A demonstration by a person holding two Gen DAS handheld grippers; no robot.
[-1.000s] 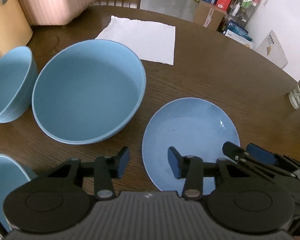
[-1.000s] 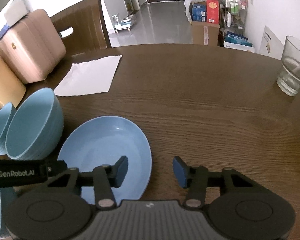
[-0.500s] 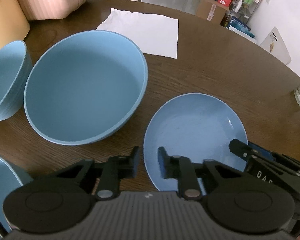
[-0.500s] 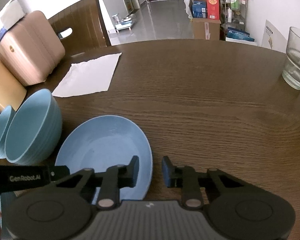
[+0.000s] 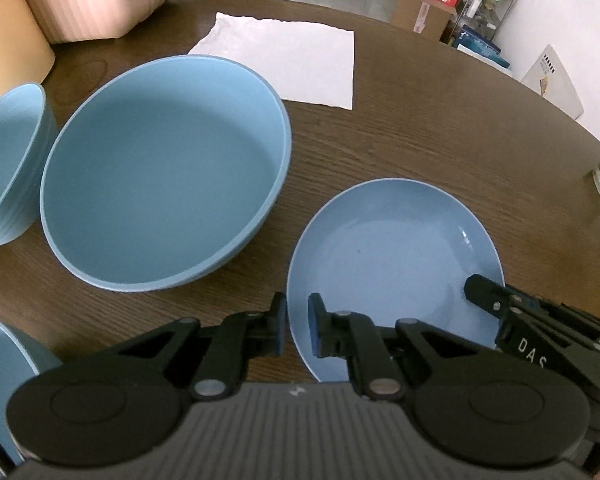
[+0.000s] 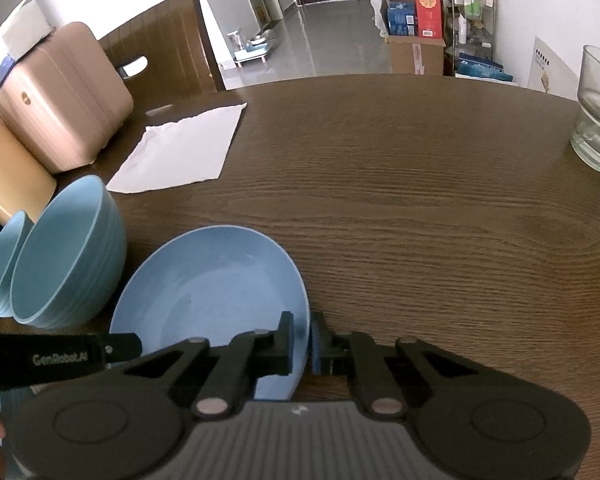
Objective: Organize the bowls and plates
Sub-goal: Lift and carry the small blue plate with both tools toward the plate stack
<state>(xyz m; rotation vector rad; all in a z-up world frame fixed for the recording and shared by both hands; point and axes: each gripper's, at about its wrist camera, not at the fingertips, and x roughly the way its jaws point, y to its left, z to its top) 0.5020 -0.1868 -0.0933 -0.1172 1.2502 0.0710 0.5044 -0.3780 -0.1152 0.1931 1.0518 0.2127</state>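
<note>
Both tools have just closed on the blue plate (image 5: 392,252) — the left tool (image 5: 296,330) pinches its left rim, the right tool (image 6: 300,338) its right rim. The plate lies on the wooden worktop (image 6: 420,200), just beside the large blue bowl (image 5: 164,168).

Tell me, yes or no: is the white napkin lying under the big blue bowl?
No. In the left wrist view the white napkin lies flat on the table beyond the big blue bowl, with bare wood showing between them.
</note>
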